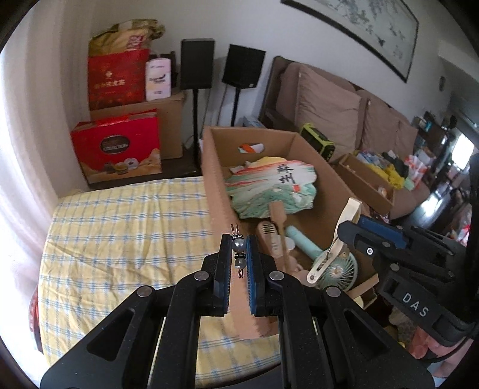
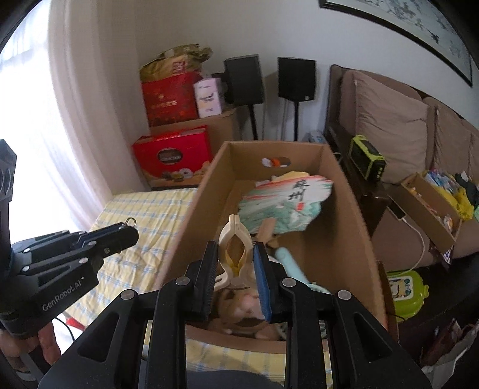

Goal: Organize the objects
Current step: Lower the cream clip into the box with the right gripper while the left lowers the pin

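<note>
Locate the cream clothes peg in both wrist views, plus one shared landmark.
Left wrist: the cream clothes peg is right of centre, clamped in the right gripper above the mint handheld fan.
Right wrist: bottom centre, peg between the fingers.
Shared landmark: painted paddle fan in the cardboard box.

Home, likely living room: sofa (image 1: pixel 344 98), 2 speakers (image 1: pixel 197 62), wall painting (image 1: pixel 374 27).

Surface: yellow-and-blue checked cloth-covered table (image 1: pixel 119 239) (lower left of frame)
On it: open brown cardboard box (image 1: pixel 214 179), centre right
</note>
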The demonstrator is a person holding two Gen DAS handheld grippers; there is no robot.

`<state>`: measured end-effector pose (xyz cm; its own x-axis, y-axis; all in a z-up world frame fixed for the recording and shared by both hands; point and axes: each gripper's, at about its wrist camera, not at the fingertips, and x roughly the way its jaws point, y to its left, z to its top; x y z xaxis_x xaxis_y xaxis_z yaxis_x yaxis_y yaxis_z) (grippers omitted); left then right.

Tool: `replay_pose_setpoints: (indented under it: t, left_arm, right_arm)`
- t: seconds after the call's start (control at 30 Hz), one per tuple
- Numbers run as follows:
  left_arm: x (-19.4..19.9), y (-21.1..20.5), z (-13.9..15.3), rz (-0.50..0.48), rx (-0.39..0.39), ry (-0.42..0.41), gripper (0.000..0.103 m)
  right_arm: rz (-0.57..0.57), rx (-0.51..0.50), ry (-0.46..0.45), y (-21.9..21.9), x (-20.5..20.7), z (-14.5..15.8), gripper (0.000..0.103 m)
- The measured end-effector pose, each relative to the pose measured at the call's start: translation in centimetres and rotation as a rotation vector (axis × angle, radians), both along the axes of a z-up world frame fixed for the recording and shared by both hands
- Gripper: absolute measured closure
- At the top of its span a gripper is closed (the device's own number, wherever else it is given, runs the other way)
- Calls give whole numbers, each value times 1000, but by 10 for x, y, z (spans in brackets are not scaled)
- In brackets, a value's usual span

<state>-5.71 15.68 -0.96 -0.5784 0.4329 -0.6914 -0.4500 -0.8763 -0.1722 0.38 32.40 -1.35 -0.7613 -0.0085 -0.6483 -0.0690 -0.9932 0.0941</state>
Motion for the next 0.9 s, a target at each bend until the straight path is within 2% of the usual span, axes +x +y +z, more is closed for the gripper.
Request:
replay_pose_setpoints:
  t: [0.33, 0.9]
  left_arm:
    - [-3, 42, -15, -71, 10, -35, 95]
    - [-12, 62, -59, -101, -38, -113, 95]
  right_arm:
    - [-59, -21, -49, 40, 2, -17, 79]
    - [-10, -43, -149, 32, -19, -62, 79]
